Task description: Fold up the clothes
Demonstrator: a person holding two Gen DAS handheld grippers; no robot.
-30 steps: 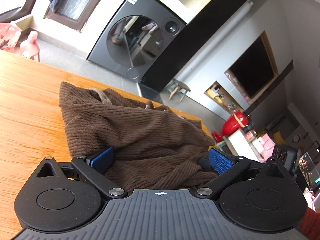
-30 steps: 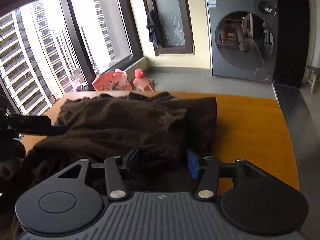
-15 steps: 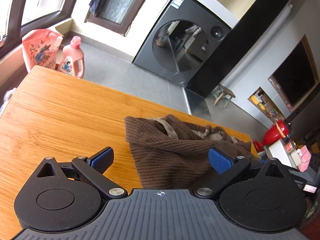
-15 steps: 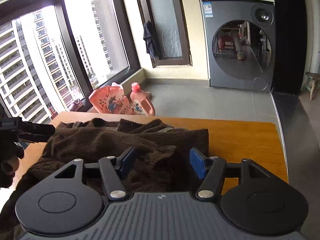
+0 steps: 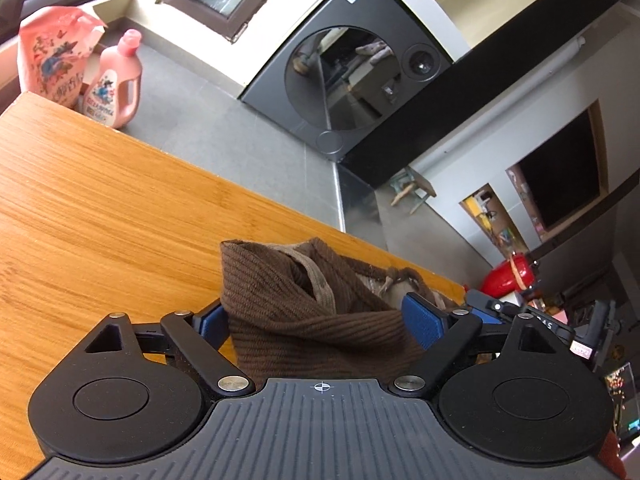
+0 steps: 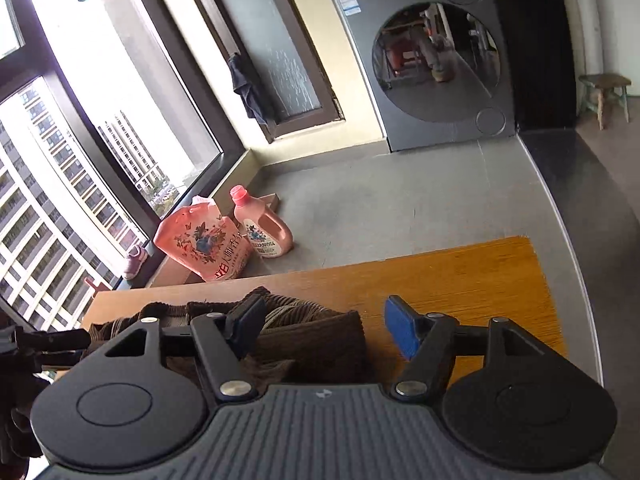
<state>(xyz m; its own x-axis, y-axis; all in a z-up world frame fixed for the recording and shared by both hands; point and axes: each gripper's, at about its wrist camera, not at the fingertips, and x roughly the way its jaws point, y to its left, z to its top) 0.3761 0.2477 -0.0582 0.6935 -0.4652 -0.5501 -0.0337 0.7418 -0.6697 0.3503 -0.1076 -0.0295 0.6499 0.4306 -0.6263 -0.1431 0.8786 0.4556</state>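
**A:** Where is the garment?

**B:** A brown ribbed knit lies bunched on the wooden worktop, toward its right side in the left wrist view. A lighter tan lining shows in its folds.

**A:** What is the left claw doing?

**B:** Its blue pads stand wide apart with the bunched knit between them. The jaws have just been closing a little. The cloth touches or hides the left pad; whether the pads press on it I cannot tell, and it looks loose.

**A:** And the right claw?

**B:** Also apart, and its jaws have just been opening. The knit lies under and beside its left pad; the right pad hangs over bare worktop, gripping nothing.

**A:** Anything beyond the worktop?

**B:** On the grey floor, a pink bottle and a pink pouch stand just beside each other near a big window. A dark washer stands against the far wall.
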